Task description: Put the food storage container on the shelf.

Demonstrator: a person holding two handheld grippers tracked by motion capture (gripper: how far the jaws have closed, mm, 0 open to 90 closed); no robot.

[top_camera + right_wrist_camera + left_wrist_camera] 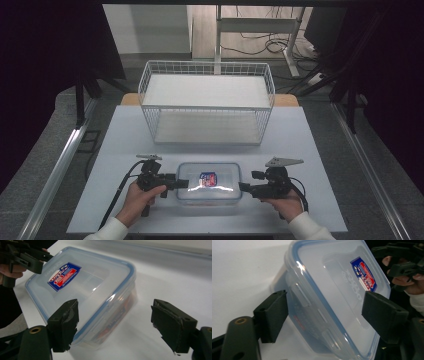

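White table (125, 130), clear container (209, 183) between left tongs (184, 183), right tongs (242, 187)

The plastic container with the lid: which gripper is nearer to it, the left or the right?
Left. The left gripper has its open jaws around the end of the container. The right gripper waits at the other end, jaws open, just short of it.

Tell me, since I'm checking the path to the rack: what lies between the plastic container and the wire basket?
Nothing: in the high view the white table is bare between the lidded container and the wire basket.
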